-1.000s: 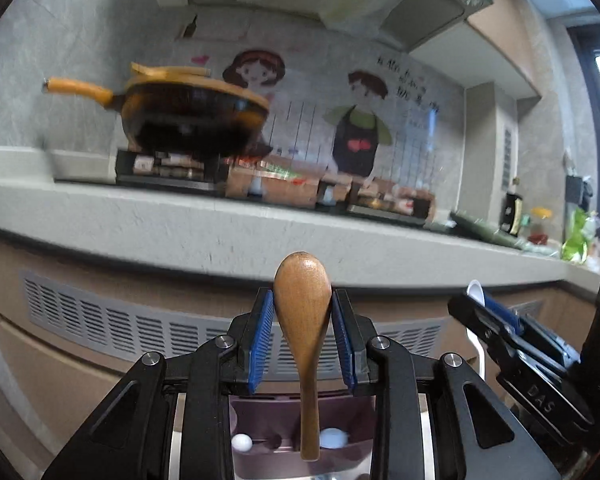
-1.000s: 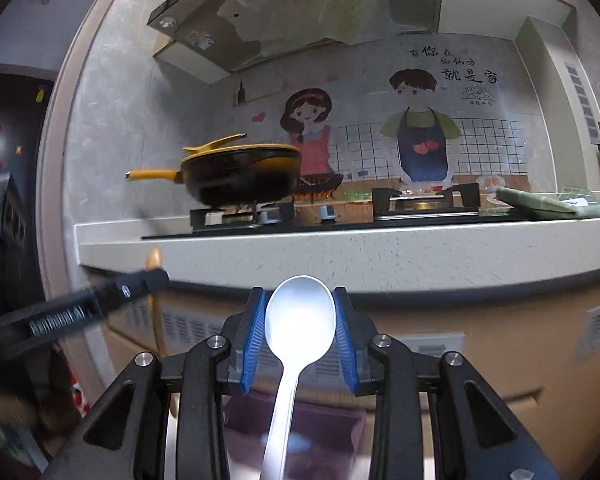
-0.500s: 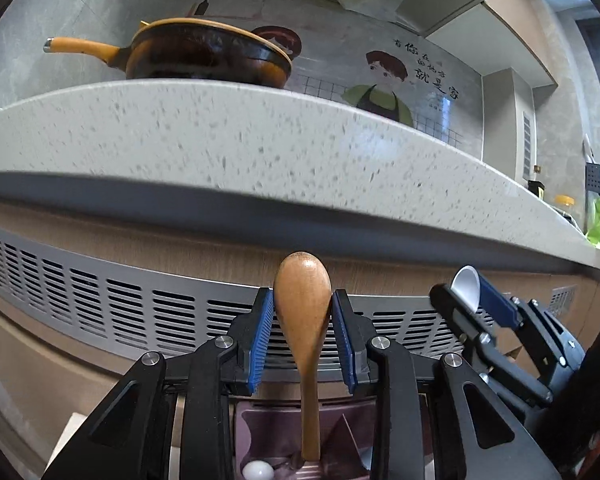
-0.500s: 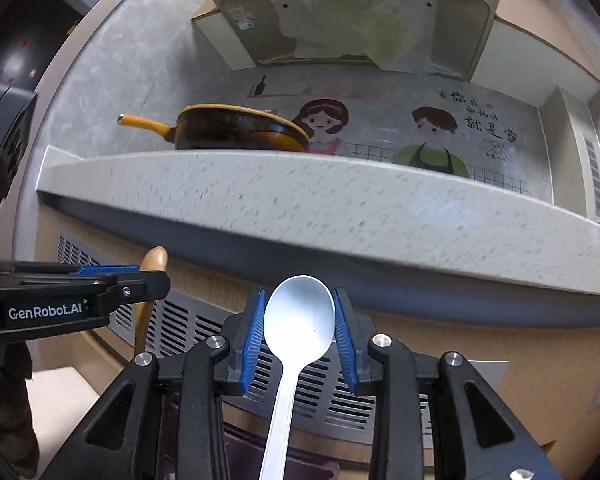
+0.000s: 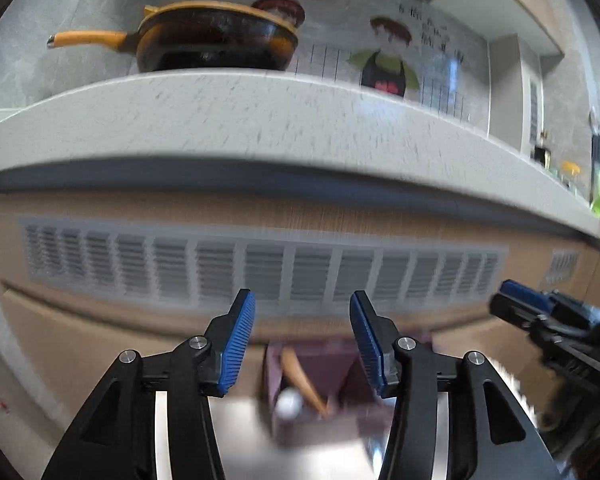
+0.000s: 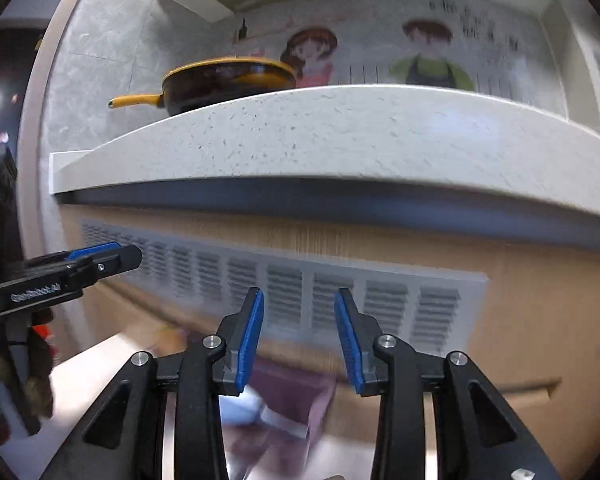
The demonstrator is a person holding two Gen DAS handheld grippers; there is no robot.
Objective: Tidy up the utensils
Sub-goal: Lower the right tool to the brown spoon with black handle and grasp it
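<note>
While just opening, both fingers point(image 5: 242, 340) empty.

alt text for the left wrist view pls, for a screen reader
The left gripper is open with nothing between its blue pads, its jaws having just opened; below it a wooden spoon leans in a purple utensil holder. Behind are a vented cabinet panel, a speckled countertop and an orange-handled pan. The right gripper shows at right. The picture is blurred.

Purple holder point(image 5: 350, 364) motion-blurred, wooden spoon point(image 5: 300, 380) partly hidden inside, vent grille point(image 6: 284, 292) smeared
</note>
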